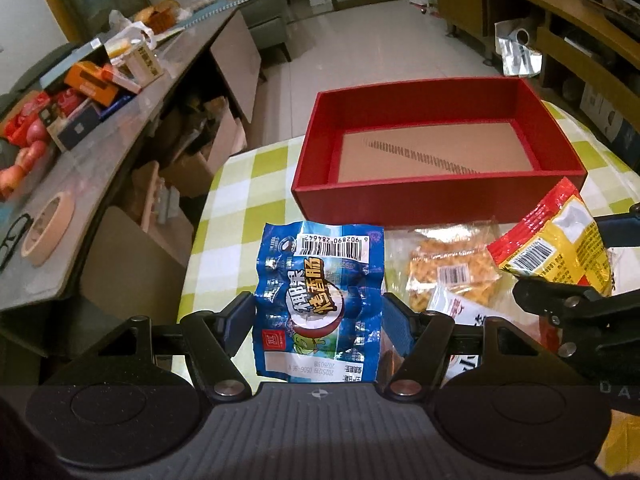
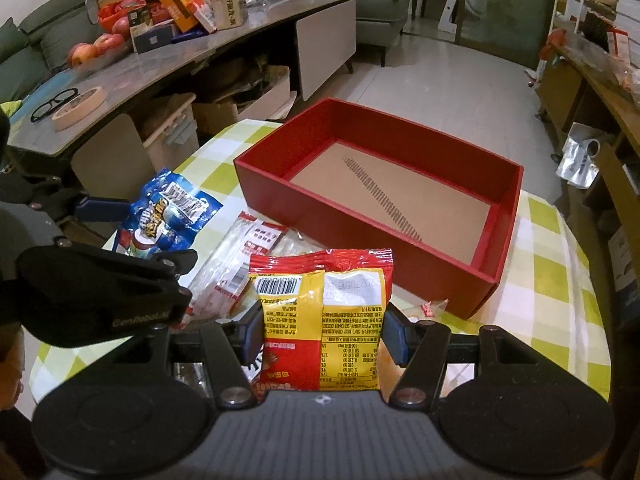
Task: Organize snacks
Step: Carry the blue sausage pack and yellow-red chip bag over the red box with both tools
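My left gripper (image 1: 319, 312) is shut on a blue snack packet (image 1: 320, 280), which it holds above the checked table; the packet also shows in the right wrist view (image 2: 168, 212). My right gripper (image 2: 323, 332) is shut on a red and yellow snack packet (image 2: 324, 316), also seen in the left wrist view (image 1: 552, 244). An open red box (image 1: 436, 190) with a bare cardboard floor stands just beyond both grippers, also in the right wrist view (image 2: 360, 216). Clear packets of orange snacks (image 1: 452, 272) and a red-and-white packet (image 2: 244, 264) lie on the table.
The table has a green and white checked cloth (image 1: 228, 216). To the left stands a long grey counter (image 2: 208, 52) with boxes, apples (image 2: 96, 46), a tape roll (image 2: 78, 106) and glasses. Tiled floor lies beyond, with wooden shelving on the right.
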